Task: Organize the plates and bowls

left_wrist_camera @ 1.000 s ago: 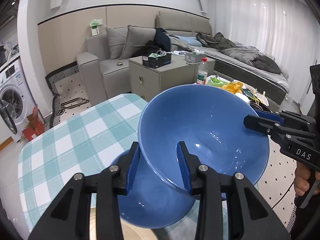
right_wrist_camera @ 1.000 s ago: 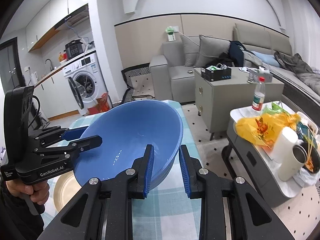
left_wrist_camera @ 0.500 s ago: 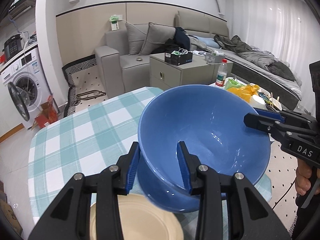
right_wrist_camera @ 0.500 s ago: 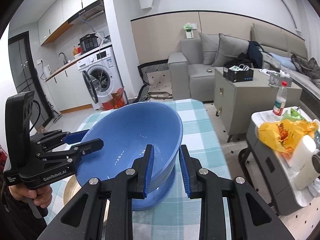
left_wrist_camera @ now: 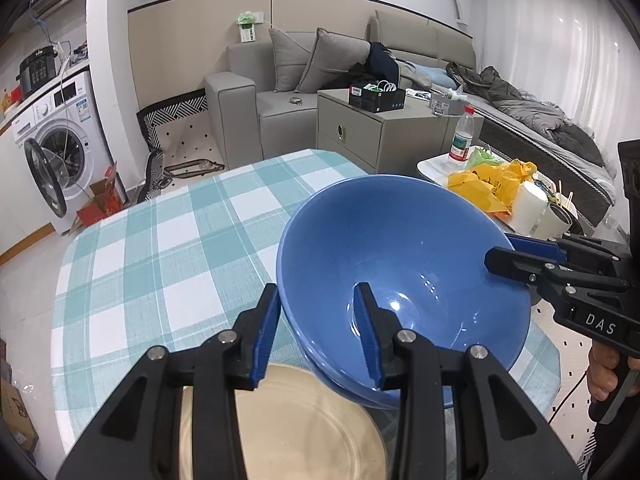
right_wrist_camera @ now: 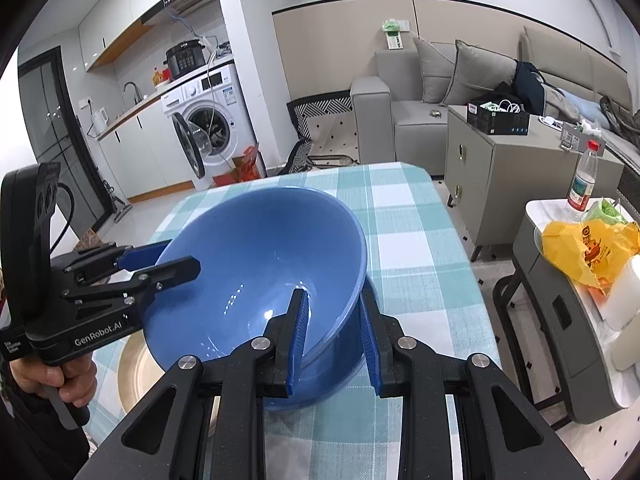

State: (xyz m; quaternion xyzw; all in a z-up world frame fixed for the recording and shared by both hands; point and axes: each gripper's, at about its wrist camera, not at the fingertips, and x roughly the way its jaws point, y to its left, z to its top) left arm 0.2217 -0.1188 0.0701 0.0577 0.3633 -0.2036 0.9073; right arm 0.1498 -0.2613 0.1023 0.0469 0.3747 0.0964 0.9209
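Two tongs, one bowl: the left tongs (left_wrist_camera: 316,330) and right tongs (right_wrist_camera: 334,330) each clamp the rim of a large blue bowl (left_wrist_camera: 400,264) from opposite sides, one finger inside & one outside, carrying it tilted just above the checked-cloth bench (left_wrist_camera: 160,248). A second blue bowl (right_wrist_camera: 340,360) sits on the bench directly under it, only its rim & side showing, so the held one looks about to nest in. Whether the two already touch can't be told.

Progress, as judged: bowls nearly stacked, not yet released. Left to do: seat the top bowl level, let go w/ both tongs, then deal w/ the beige plate (left_wrist_camera: 304,424) lying on the bench just beside the bowls, nearest the left tongs.

Around: grey sofa, bedside cabinet (right_wrist_camera: 504,156), washing machine (right_wrist_camera: 212,120), and a side table w/ water bottle (right_wrist_camera: 582,184) & yellow bag (right_wrist_camera: 588,248), all well apart from the stack. Main hindrance appears to be the tilt; the plate's edge lies close under the bowls.
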